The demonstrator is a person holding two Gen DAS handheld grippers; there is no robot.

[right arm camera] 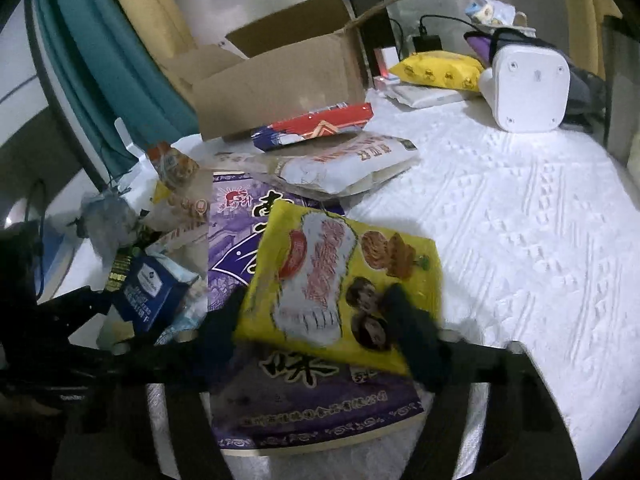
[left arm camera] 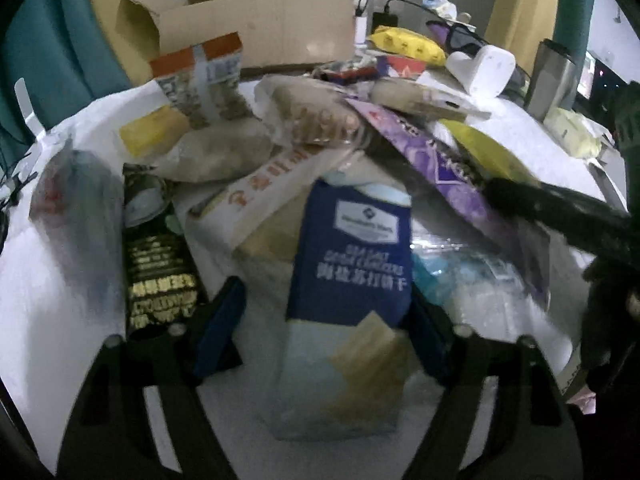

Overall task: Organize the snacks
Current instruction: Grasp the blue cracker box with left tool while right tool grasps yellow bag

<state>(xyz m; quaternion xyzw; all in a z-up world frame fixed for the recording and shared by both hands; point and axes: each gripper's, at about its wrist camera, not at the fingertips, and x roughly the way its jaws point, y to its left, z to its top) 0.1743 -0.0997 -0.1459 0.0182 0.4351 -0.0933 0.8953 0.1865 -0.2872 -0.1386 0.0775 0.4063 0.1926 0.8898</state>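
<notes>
Right gripper (right arm camera: 320, 320) straddles yellow snack packet (right arm camera: 340, 276).

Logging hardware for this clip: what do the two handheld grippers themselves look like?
Both match: black frames with dark blue finger pads. The left gripper has small round fasteners on its black arms; one pad is a long blue block. The right gripper looks the same. No cables or markings discernible.

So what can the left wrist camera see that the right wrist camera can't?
Only the left wrist view shows the black packet with gold lettering clearly, a steel flask at the far right, and the blue soda cracker pack's full front between its jaws.

Only the right wrist view shows the yellow noodle packet's picture side and the wide bare white bedcover.

Both show the cardboard box, the purple box, the yellow pouch and the white device.
</notes>
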